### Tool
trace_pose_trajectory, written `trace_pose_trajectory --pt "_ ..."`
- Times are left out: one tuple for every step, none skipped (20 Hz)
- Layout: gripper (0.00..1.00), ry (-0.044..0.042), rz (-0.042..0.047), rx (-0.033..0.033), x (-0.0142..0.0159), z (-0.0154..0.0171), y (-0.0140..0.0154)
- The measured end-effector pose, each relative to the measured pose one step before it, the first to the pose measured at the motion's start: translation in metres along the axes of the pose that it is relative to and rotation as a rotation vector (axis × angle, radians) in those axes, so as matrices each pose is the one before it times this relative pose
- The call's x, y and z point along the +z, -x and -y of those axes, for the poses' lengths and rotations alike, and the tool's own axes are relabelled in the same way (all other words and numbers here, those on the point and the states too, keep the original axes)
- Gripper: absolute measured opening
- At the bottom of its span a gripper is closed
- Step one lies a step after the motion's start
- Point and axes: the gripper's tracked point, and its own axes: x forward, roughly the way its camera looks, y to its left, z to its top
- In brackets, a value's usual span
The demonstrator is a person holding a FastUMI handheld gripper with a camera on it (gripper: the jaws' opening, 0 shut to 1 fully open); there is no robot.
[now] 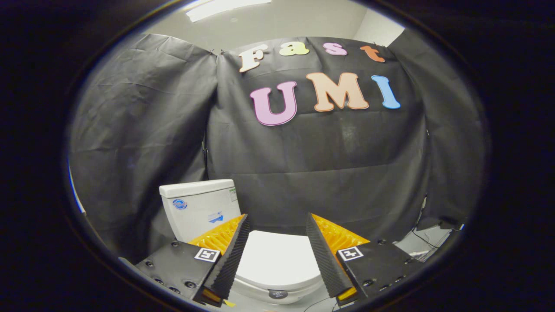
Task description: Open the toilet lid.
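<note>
Gripper view: gripper (277, 255) fingers spread wide above smooth rounded closed toilet lid (273, 260); boxy tank (197, 208) beyond.

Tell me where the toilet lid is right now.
In the gripper view, the toilet lid lies closed between the open gripper's fingers, below them, with the tank behind it.

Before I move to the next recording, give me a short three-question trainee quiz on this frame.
1. True or false: the white toilet lid lies shut on the bowl.
2. The gripper fingers are: A) clamped on the lid, B) spread open above it, C) pressed on the tank.
3. Fill in: the white ceramic tank stands beyond the ____ finger.

Key:
1. True.
2. B: apart, with the lid seen between them, nothing gripped.
3. Left.
</note>
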Motion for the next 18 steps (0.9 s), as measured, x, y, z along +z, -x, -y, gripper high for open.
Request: trace_pose_trajectory --pt "0.83 -0.00199 0.00038 -0.0001 -0.00105 -0.00025 0.00073" --pt "0.83 -0.0028 0.00015 -0.00018 -0.00005 0.00046 -0.00025" --pt "0.83 -0.00278 0.00103 -0.00207 -0.00061 0.00037 0.00037" --pt "0.83 -0.00306 0.00123 -0.00177 0.0001 0.00009 -0.00011" --pt "0.83 -0.00268 0.0024 -0.00019 0.00004 0.00003 0.00008" --pt "0.83 -0.00176 0.00068 -0.00067 0.00027 0.00003 -0.00039" --pt "0.83 -0.00037 0.00043 -0.00107 -0.00016 0.00005 0.00023" --pt "0.83 0.00053 0.00236 -0.00032 0.00082 -0.00002 0.00015" --pt "0.83 0.00087 0.00337 -0.00121 0.00022 0.00023 0.0002" --pt "0.82 -0.00069 0.00183 -0.00206 0.00081 0.00033 -0.0002" --pt "0.82 -0.00111 0.00157 -0.00102 -0.00018 0.00061 0.0002" --pt "0.82 -0.00272 0.00152 -0.00256 0.00049 0.00091 0.0002" --pt "0.82 -0.00305 0.00246 -0.00051 -0.00052 0.00023 0.0005" --pt "0.82 -0.00265 0.00268 -0.00046 0.00063 -0.00014 -0.00024" --pt "0.82 -0.00078 0.0013 -0.00056 0.0002 -0.00009 0.00065" --pt "0.82 0.00065 0.00078 -0.00175 0.0005 0.00034 -0.00065" --pt "0.82 -0.00015 0.0016 0.00026 0.00011 0.00031 -0.00028" --pt "0.82 -0.00058 0.0021 -0.00187 0.00119 0.00046 0.00046"
